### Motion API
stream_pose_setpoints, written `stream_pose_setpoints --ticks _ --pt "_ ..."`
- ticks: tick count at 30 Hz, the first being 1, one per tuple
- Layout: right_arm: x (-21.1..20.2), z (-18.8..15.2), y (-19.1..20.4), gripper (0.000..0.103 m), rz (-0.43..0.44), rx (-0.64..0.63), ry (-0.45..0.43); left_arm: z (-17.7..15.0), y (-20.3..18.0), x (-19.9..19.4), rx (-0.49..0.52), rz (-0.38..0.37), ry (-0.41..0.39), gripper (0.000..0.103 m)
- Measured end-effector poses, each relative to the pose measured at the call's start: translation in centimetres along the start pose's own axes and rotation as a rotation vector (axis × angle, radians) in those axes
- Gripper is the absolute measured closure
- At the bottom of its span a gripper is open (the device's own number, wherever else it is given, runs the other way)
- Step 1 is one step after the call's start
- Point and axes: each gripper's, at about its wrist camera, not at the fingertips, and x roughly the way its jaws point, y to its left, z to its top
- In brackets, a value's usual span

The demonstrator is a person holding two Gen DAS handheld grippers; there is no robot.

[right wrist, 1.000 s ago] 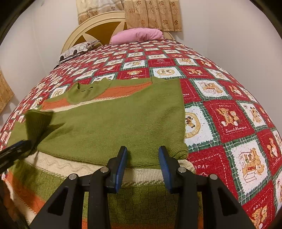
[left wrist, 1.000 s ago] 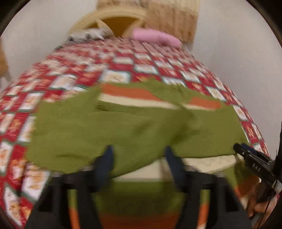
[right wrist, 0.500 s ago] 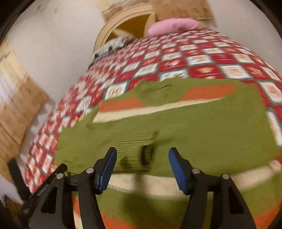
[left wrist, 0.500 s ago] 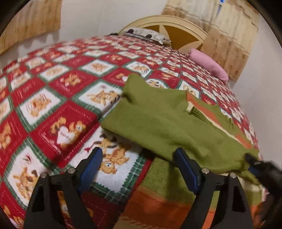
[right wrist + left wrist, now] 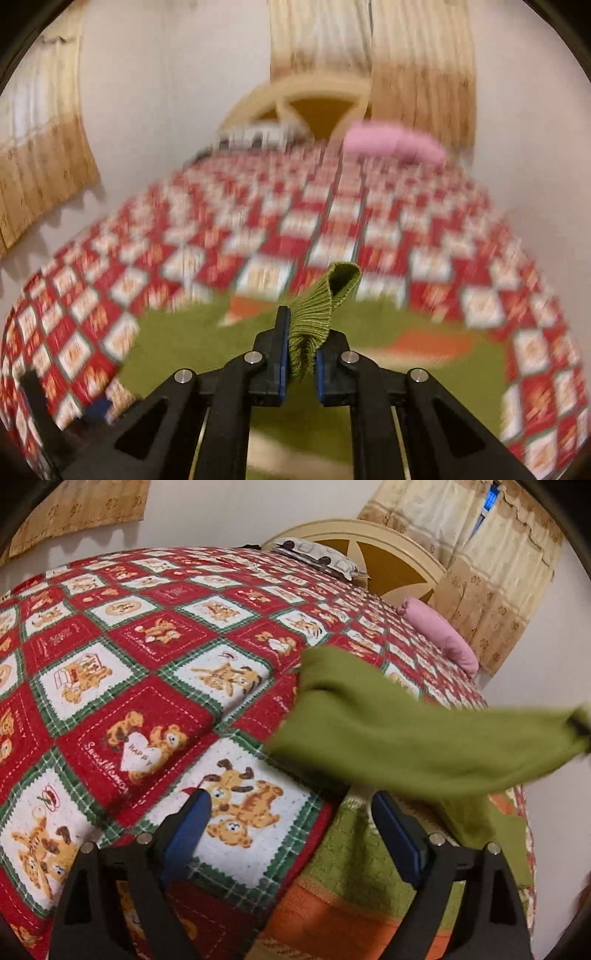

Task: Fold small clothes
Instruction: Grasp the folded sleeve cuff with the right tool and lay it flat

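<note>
Green sweater cuff (image 5: 317, 317) pinched in right tongs (image 5: 299, 354) above quilt (image 5: 295, 229).

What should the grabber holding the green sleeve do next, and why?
Probably carry the sleeve across and lay it on the sweater's body. The right gripper has just closed its jaws on the ribbed cuff and holds it above the bed, while the left gripper stands open, holding nothing.

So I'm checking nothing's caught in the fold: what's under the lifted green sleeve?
Under the green sleeve, held up by the right gripper, lie the sweater's body and the teddy-bear quilt. Whatever lies directly beneath its middle is hidden.
</note>
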Motion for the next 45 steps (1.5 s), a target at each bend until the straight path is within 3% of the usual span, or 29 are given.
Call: stream_pose_setpoints --ticks 3,5,12,17,25,30,33,38,43,45 --pt "-2.7 1.7 -1.7 0.093 -0.047 -0.010 -0.074 0.0 0.0 0.1 0.005 0.008 0.003 0.012" --pt "-3.2 1.5 -3.4 0.093 -0.076 -0.009 -0.072 0.0 0.0 0.2 0.008 0.012 0.004 0.012" --pt "1.4 -5.2 -9.5 0.093 -0.152 0.073 0.115 0.0 -0.3 0.3 0.025 0.032 0.007 0.012" --pt "3.9 -10.0 -11.6 0.093 -0.213 0.096 0.217 0.0 -0.3 0.4 0.031 0.039 0.009 0.012" --pt "4.2 -14.2 -15.4 0.088 -0.267 0.147 0.313 -0.1 -0.7 0.6 0.048 0.052 0.015 0.009" --pt "1.2 -14.7 -19.1 0.087 -0.418 0.265 0.274 -0.1 -0.7 0.6 0.048 0.053 0.014 0.009" --pt "-0.9 -14.3 -18.9 0.087 -0.363 0.298 0.223 -0.1 -0.7 0.6 0.048 0.053 0.014 0.009" --pt "-0.1 -13.4 -14.0 0.087 -0.231 0.186 0.222 -0.1 -0.7 0.6 0.047 0.050 0.015 0.008" --pt "3.0 -16.0 -12.7 0.087 -0.231 0.170 0.308 -0.2 -0.6 0.6 0.044 0.049 0.014 0.008" --pt "2.9 -16.3 -13.1 0.086 -0.213 0.198 0.289 -0.1 -0.6 0.6 0.046 0.050 0.014 0.008"
